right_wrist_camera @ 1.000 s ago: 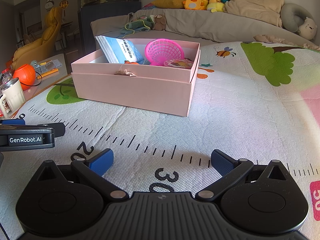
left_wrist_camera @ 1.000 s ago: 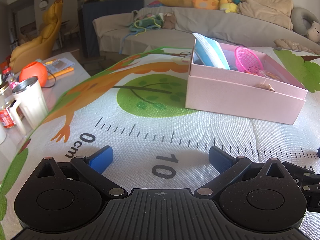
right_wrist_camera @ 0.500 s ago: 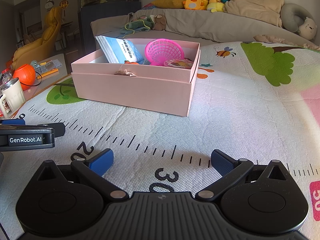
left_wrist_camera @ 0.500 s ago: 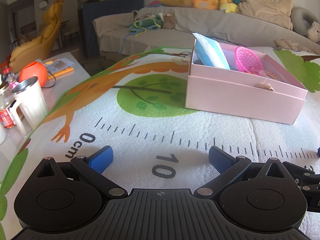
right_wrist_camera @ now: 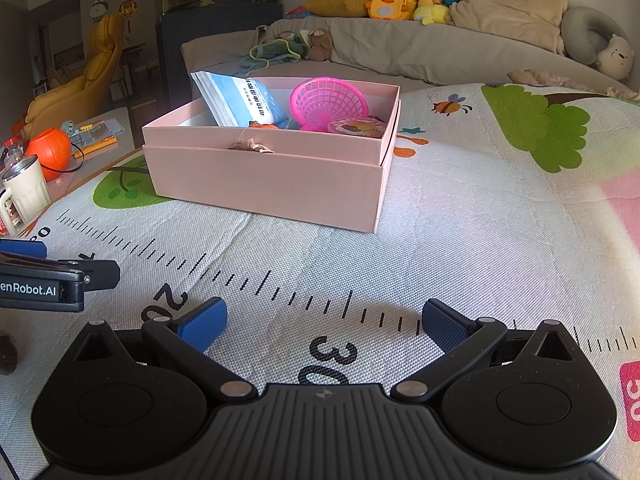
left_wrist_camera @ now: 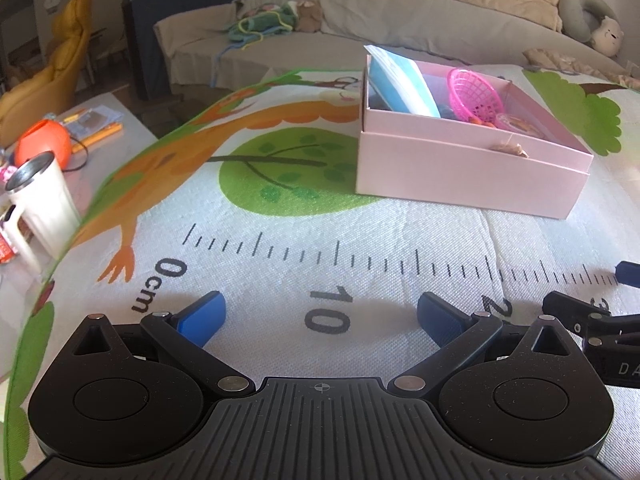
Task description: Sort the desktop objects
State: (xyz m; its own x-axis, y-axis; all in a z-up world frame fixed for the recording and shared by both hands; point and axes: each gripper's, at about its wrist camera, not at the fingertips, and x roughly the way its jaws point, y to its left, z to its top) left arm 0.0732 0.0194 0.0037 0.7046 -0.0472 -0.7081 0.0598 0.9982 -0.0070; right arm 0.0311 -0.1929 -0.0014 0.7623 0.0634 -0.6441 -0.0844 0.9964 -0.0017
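Nothing loose shows on the printed mat (right_wrist_camera: pixel 460 240); the pink box (right_wrist_camera: pixel 272 184), mid-frame, already holds the blue packet (right_wrist_camera: pixel 240 100) and pink basket (right_wrist_camera: pixel 328 98). Your left gripper (left_wrist_camera: pixel 318 314) and right gripper (right_wrist_camera: pixel 322 320) hang low, jaws spread, empty. Sorting looks finished; check for strays.

A box (right_wrist_camera: pixel 276 176) is set on the mat (right_wrist_camera: pixel 460 248) ahead of the right gripper (right_wrist_camera: pixel 322 322), ahead and right of the left gripper (left_wrist_camera: pixel 318 314). A basket (right_wrist_camera: pixel 328 102) and a packet (right_wrist_camera: pixel 240 100) are contained in it, the packet leftmost.
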